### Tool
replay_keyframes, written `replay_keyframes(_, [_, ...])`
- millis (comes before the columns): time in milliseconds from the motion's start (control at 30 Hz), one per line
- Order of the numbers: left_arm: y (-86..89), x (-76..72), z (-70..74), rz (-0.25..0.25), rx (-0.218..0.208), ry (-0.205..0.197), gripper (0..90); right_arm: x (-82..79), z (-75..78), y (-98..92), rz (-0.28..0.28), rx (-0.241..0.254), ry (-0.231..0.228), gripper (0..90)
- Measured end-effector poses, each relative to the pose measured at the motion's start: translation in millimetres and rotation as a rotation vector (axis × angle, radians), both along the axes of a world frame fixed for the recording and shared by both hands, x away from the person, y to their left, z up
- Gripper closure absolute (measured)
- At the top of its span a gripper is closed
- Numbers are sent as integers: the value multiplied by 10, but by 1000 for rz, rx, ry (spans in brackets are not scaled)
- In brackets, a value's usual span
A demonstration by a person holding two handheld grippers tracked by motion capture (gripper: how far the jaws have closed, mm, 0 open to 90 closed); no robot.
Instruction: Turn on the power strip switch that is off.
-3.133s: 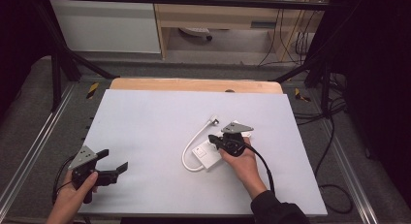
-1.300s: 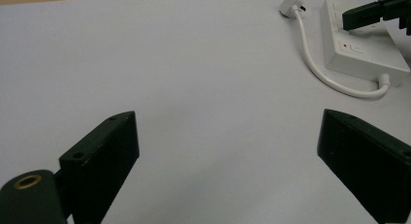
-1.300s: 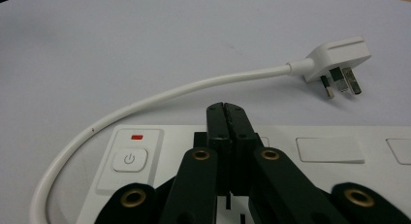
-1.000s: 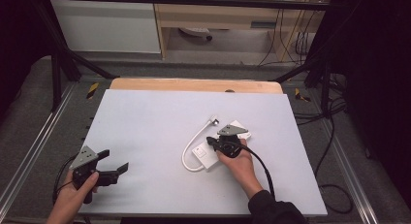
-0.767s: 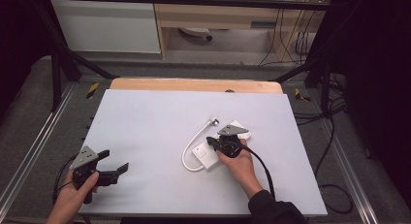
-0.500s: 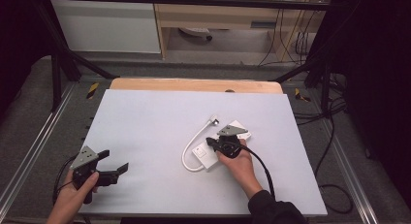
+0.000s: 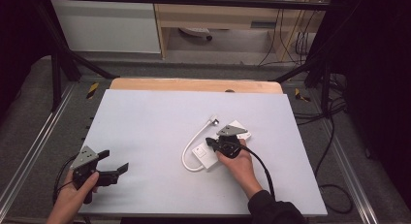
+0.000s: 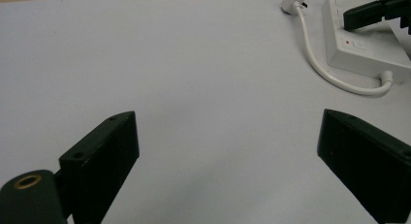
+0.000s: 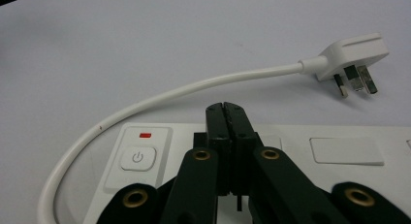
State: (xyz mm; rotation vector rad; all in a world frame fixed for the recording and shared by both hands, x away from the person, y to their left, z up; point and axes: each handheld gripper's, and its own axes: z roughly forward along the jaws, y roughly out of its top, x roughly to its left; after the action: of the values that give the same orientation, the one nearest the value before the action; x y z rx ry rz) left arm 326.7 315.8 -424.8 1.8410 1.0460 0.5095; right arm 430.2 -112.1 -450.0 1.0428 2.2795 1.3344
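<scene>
Your right gripper (image 9: pixel 228 110) rests jaws closed, gripping nothing, on the white power strip (image 9: pixel 339 156) right of the counter (image 7: pixel 160 122) centre; your left gripper (image 7: pixel 112 162) stands wide open, empty, near the front-left corner.

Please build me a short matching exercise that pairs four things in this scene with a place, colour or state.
Things:
1. left gripper
2. right gripper
3. plug
4. indicator light

Descriptions:
A. red
B. jaws shut, over the power strip
C. lies on the table at the cable's end, unplugged
D. jaws wide open with nothing between them

Pairs: 1-D, 2-B, 3-C, 4-A
</scene>
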Motion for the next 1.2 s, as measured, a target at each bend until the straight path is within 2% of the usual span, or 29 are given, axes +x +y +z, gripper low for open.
replay_keyframes(933, [1, 3, 4, 6, 2, -5, 79, 30, 11, -23, -9, -12, -9, 900])
replay_keyframes(1200, [4, 1, 4, 9, -1, -7, 79, 24, 54, -39, -10, 13, -27, 900])
